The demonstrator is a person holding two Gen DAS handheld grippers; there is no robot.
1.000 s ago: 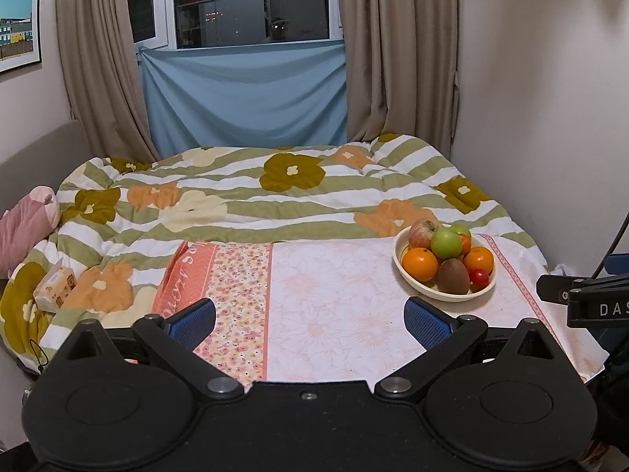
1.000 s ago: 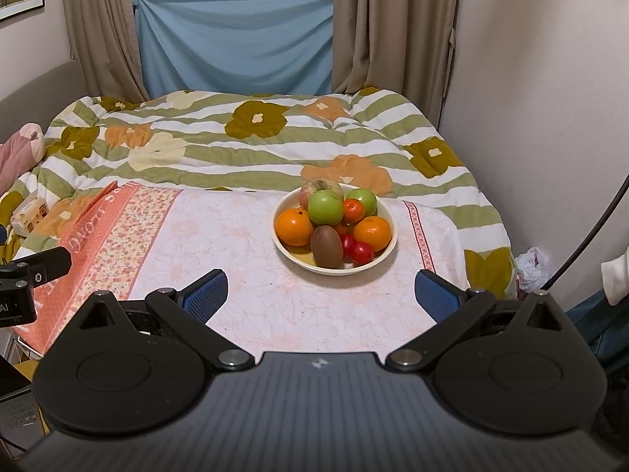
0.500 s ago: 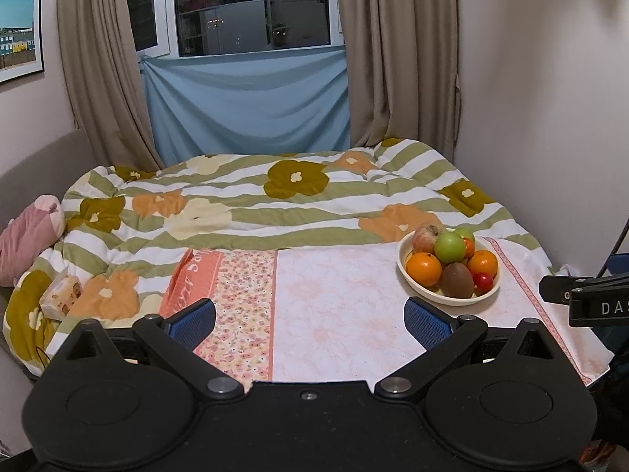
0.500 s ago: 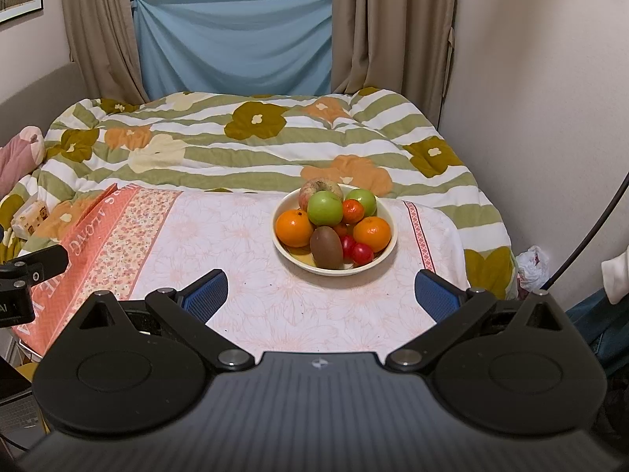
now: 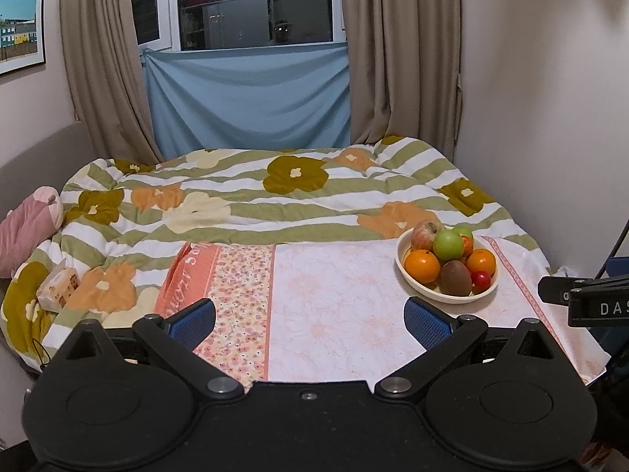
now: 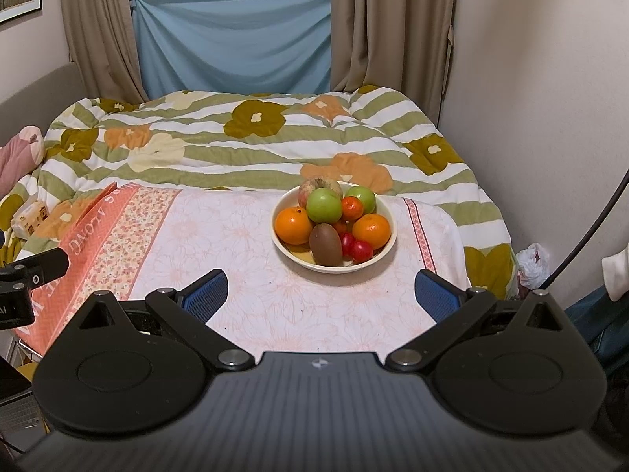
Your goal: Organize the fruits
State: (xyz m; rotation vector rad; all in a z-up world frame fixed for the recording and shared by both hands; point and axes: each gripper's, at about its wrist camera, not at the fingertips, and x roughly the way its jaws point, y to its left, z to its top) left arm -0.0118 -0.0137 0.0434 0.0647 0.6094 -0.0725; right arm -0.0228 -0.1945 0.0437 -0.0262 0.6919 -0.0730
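Fruit sits heaped in one cream bowl (image 6: 382,253) on a pale floral cloth (image 6: 251,259), which covers a flat surface at the foot of a bed. Going from the left, a pink plush toy (image 5: 23,232) lies at the bed's edge, with a small tissue pack (image 5: 59,283) just below it on the striped flower quilt (image 5: 243,196). The cloth's orange lettered border (image 6: 84,236) comes next, then its small-flower band, then the wide pale part.

The left gripper (image 5: 310,316) hangs over that pale part with its blue pads (image 5: 194,318) spread wide and nothing between them. The bowl lies ahead and to its right, well apart from both pads.

The right gripper (image 6: 320,289) is likewise spread, empty, its pads (image 6: 436,295) on either side of the bowl's near rim but short of it, not touching. In its view the bowl is almost dead ahead.

Inside the bowl, from the left: an orange (image 6: 294,225), a brown kiwi (image 6: 325,244) at the front, a green apple (image 6: 324,205) on top with a reddish apple (image 6: 318,187) behind it, two small red fruits (image 6: 355,247) low at the front, a small tangerine (image 6: 352,208), a second green apple (image 6: 365,196), and another orange (image 6: 371,231) at the right.

Farther right, the cloth's narrow patterned edge (image 6: 420,232) runs beside the quilt, and a crumpled plastic bag (image 6: 530,263) lies against the wall. A blue sheet (image 5: 247,102) hangs under the window between beige curtains (image 5: 397,63).
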